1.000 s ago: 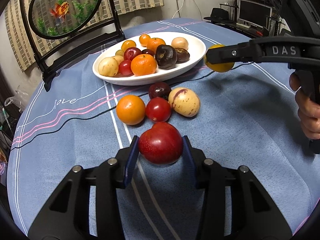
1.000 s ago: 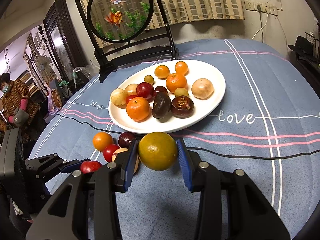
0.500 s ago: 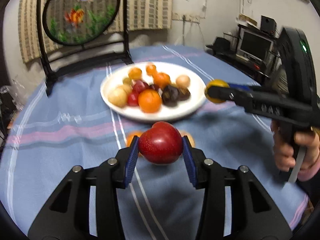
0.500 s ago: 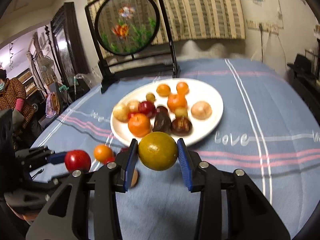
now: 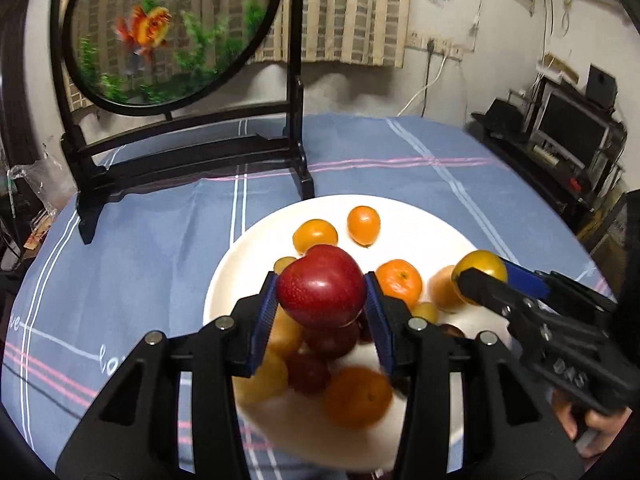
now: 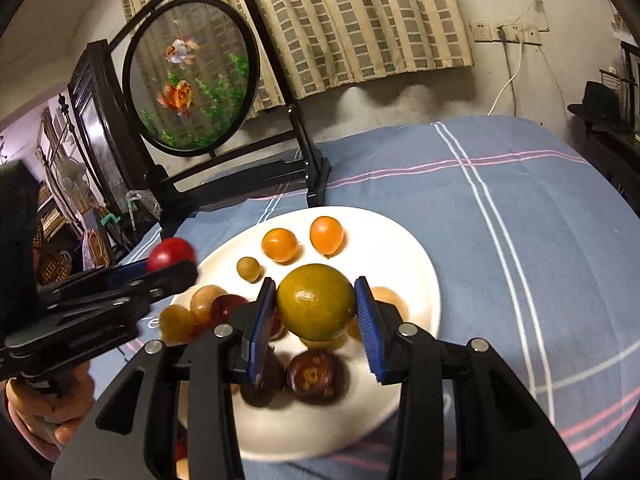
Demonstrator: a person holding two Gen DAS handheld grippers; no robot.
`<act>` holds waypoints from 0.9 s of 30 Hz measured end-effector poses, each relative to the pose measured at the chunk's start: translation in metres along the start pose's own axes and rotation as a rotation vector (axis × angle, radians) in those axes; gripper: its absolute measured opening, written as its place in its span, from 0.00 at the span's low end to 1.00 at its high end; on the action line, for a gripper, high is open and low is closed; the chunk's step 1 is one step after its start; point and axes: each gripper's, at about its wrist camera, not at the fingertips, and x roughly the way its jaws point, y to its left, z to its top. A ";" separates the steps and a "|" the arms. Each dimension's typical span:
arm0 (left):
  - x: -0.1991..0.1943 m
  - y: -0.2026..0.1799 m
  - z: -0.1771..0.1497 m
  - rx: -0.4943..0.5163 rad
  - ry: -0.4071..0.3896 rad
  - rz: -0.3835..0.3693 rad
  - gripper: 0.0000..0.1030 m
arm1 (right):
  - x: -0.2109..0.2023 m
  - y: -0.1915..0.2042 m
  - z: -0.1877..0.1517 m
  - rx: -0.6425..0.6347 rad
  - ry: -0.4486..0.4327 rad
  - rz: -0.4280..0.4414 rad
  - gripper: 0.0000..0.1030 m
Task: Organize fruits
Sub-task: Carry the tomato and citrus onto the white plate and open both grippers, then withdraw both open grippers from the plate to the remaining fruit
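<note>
Both claws carried their fruits forward over the plate [image 5: 248, 248].

Setting: lived-in home, dining or living room. Evidence: round table under blue striped tablecloth [image 6: 500, 216] with "love" lettering; white plate [image 6: 404, 248] of mixed fruit; decorative round goldfish screen [image 6: 192, 72] on black stand; checked curtain [image 6: 360, 20]; wall sockets [image 6: 504, 32] with trailing cable; monitor [image 5: 572, 128] on cluttered shelf; dark wooden cabinet [image 6: 92, 120] at left.
</note>
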 end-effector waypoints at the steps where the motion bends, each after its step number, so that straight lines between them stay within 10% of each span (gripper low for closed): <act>1: 0.006 0.000 0.002 0.004 0.009 0.006 0.42 | 0.004 0.000 0.000 -0.004 0.007 0.002 0.39; 6: 0.026 0.001 0.004 0.011 0.053 0.037 0.46 | 0.023 0.000 -0.002 -0.023 0.062 -0.010 0.40; 8: 0.021 0.001 0.002 0.019 0.030 0.072 0.82 | 0.025 0.000 -0.005 -0.021 0.100 -0.006 0.40; 9: 0.013 0.001 0.000 0.023 -0.002 0.092 0.84 | 0.025 0.000 -0.006 -0.020 0.110 -0.004 0.40; 13: -0.024 0.002 -0.007 0.053 -0.049 0.108 0.91 | 0.009 0.003 -0.005 -0.037 0.077 -0.025 0.60; 24: -0.116 0.046 -0.097 -0.107 -0.144 0.133 0.98 | -0.063 0.036 -0.045 -0.121 0.058 0.011 0.61; 27: -0.110 0.055 -0.116 -0.136 -0.056 0.153 0.98 | -0.069 0.046 -0.074 -0.153 0.106 0.027 0.60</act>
